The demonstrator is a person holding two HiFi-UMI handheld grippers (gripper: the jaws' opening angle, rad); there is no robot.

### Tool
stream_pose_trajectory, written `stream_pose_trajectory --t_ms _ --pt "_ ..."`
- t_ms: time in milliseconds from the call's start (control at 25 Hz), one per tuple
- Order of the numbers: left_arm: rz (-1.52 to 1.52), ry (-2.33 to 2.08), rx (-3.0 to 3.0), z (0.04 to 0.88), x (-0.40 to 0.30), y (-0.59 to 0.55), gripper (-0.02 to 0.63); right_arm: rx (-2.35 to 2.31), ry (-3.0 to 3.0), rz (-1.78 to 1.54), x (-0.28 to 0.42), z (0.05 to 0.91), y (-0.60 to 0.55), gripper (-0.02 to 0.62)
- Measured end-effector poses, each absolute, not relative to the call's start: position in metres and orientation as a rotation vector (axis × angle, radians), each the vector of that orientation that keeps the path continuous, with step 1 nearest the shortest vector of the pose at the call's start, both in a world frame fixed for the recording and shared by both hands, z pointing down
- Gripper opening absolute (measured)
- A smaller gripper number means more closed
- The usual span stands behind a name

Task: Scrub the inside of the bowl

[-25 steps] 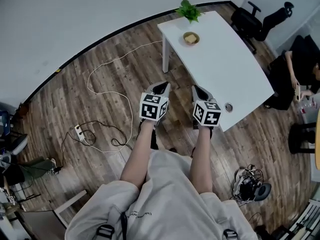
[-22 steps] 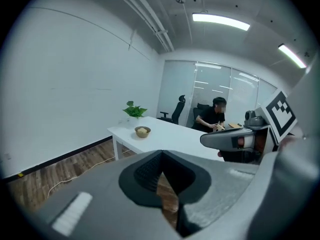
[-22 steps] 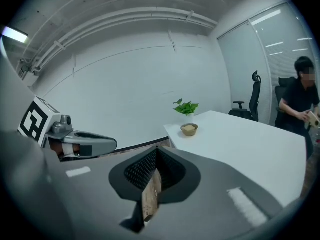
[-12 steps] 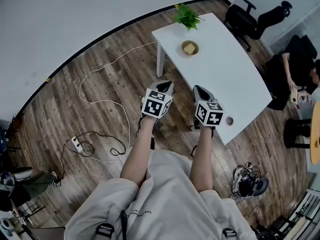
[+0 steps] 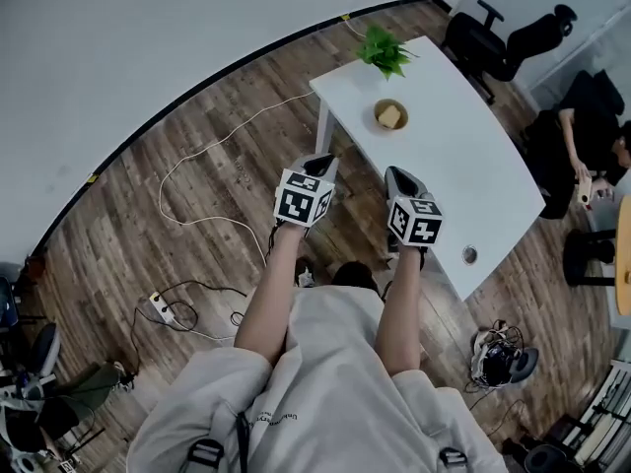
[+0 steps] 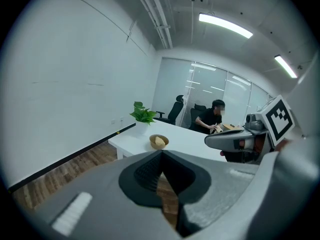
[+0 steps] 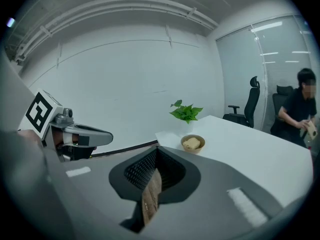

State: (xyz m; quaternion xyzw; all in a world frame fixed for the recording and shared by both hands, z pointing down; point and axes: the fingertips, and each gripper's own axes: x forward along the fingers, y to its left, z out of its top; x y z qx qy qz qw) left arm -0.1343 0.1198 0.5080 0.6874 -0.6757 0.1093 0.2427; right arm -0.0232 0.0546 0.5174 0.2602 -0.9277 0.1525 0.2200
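Observation:
A small tan bowl [image 5: 390,115] holding a yellowish sponge-like lump stands on the white table [image 5: 463,166], ahead of both grippers. It also shows in the left gripper view, bowl [image 6: 159,142], and in the right gripper view, bowl [image 7: 192,143]. My left gripper [image 5: 317,162] and right gripper [image 5: 396,173] are held side by side at chest height, short of the table's near edge. Seen in its own view, the left gripper [image 6: 161,154] has its jaws together and empty. The right gripper [image 7: 157,150] is the same. Neither touches the bowl.
A potted green plant [image 5: 385,49] stands at the table's far corner, and a small round fitting [image 5: 470,254] lies near its front edge. A seated person [image 5: 592,136] and an office chair [image 5: 493,28] are beyond. Cables [image 5: 197,205] and a power strip [image 5: 158,308] lie on the wood floor.
The view has shifted as the person walks; the table and bowl now sit lower in the head view, closer to the grippers. Both grippers stay shut and side by side.

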Motion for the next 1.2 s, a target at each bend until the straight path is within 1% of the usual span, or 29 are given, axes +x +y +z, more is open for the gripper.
stream_pose_trajectory --t_ms 320,520,680,760,960,1080,1200 --pt "0.34 -1.755 1.949 0.52 -0.138 0.098 0.002 0.842 -2.527 0.41 -0.026 0.523 0.03 0.026" --pt "0.344 -1.688 1.959 0.541 -0.141 0.066 0.002 0.809 -2.488 0.278 -0.035 0.542 0.004 0.026" --pt "0.376 -1.64 1.964 0.551 -0.149 0.029 0.002 0.789 -2.466 0.242 -0.05 0.549 -0.036 0.028" --pt "0.402 -1.614 1.969 0.555 -0.154 0.013 0.002 0.769 -2.442 0.205 -0.06 0.556 -0.053 0.038" --pt "0.454 -1.582 1.96 0.563 -0.172 -0.03 0.001 0.576 -2.337 0.011 -0.093 0.591 -0.089 0.061" --pt "0.48 -1.552 1.963 0.572 -0.177 -0.05 0.002 0.427 -2.232 -0.172 -0.102 0.617 -0.102 0.071" --pt "0.483 -1.524 1.95 0.585 -0.178 -0.066 0.002 0.298 -2.151 -0.278 -0.109 0.641 -0.108 0.094"
